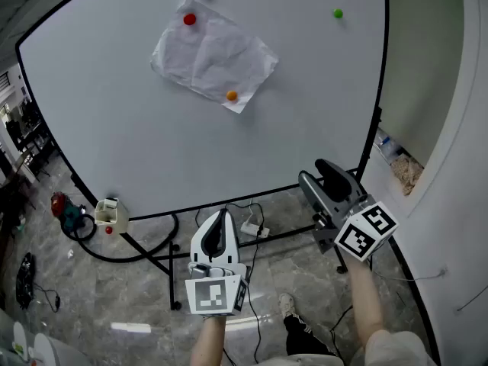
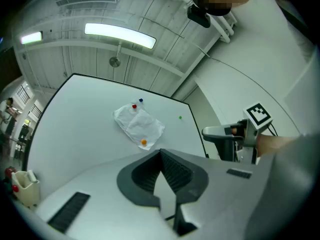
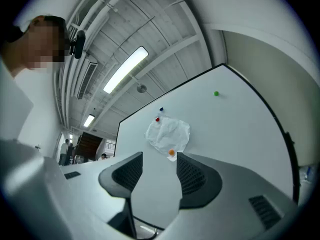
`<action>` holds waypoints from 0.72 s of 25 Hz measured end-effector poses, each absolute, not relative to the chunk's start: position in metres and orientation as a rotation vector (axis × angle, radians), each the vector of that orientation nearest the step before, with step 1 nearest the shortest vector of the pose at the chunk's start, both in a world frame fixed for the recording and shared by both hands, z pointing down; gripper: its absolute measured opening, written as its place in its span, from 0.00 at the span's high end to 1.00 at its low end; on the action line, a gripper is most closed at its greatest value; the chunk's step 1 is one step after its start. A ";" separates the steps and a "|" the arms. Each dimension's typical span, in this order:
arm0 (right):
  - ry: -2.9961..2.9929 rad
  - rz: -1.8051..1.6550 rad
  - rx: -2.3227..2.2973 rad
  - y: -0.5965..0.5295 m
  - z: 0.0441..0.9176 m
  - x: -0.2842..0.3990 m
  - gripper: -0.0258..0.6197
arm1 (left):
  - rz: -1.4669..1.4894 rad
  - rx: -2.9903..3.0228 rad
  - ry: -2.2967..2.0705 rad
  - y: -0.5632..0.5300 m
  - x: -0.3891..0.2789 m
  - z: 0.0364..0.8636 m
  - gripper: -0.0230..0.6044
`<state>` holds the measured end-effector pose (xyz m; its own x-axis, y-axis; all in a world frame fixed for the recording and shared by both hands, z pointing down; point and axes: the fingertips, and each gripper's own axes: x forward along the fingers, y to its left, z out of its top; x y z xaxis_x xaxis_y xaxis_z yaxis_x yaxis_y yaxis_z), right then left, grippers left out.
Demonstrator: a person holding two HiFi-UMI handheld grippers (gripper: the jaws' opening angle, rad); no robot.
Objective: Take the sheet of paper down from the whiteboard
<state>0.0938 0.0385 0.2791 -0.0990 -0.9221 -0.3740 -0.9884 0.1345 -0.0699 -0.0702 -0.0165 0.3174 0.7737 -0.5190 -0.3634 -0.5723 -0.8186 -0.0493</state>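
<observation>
Clearly, the crumpled white sheet of paper (image 1: 213, 56) hangs high on the large white whiteboard (image 1: 305, 120) because two magnets pin it. A small round red magnet (image 1: 190, 20) sits at its upper left corner and a small round orange magnet (image 1: 232, 95) near its lower right. Its long axis runs tilted between them. Your left gripper (image 1: 223, 213) has its jaws together, with nothing in them. Your right gripper (image 1: 316, 172) has its jaws wide apart and empty. Both are well below the paper.
</observation>
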 end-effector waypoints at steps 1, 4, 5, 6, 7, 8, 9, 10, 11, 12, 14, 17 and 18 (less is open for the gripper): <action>2.119 0.319 -1.837 0.018 0.267 0.112 0.66 | 0.534 -2.797 0.867 -0.032 -0.053 0.310 0.90; 2.178 0.380 -1.783 -0.044 0.234 0.166 0.66 | 0.587 -2.761 0.869 -0.082 -0.003 0.289 0.90; 2.187 0.382 -1.759 -0.064 0.223 0.183 0.66 | 0.590 -2.752 0.877 -0.100 0.013 0.283 0.90; 2.197 0.382 -1.731 -0.083 0.213 0.198 0.66 | 0.588 -2.746 0.885 -0.118 0.030 0.276 0.90; 2.212 0.381 -1.698 -0.101 0.203 0.211 0.66 | 0.582 -2.743 0.888 -0.135 0.046 0.269 0.90; 2.235 0.380 -1.661 -0.118 0.193 0.221 0.66 | 0.571 -2.738 0.888 -0.150 0.061 0.261 0.90; 2.261 0.380 -1.627 -0.133 0.186 0.226 0.66 | 0.554 -2.725 0.888 -0.162 0.073 0.253 0.89; 2.284 0.382 -1.599 -0.146 0.179 0.230 0.66 | 0.537 -2.704 0.893 -0.174 0.083 0.245 0.89; 2.303 0.390 -1.577 -0.157 0.173 0.232 0.66 | 0.531 -2.683 0.898 -0.184 0.090 0.238 0.85; 2.317 0.404 -1.558 -0.166 0.168 0.232 0.66 | 0.539 -2.664 0.897 -0.193 0.097 0.231 0.80; 2.328 0.436 -1.523 -0.179 0.163 0.231 0.66 | 0.529 -2.611 0.903 -0.207 0.105 0.219 0.79; 2.310 0.476 -1.499 -0.184 0.159 0.230 0.92 | 0.346 -2.458 0.921 -0.227 0.116 0.211 0.78; 2.305 0.485 -1.497 -0.185 0.159 0.229 0.93 | 0.287 -2.423 0.918 -0.232 0.120 0.211 0.78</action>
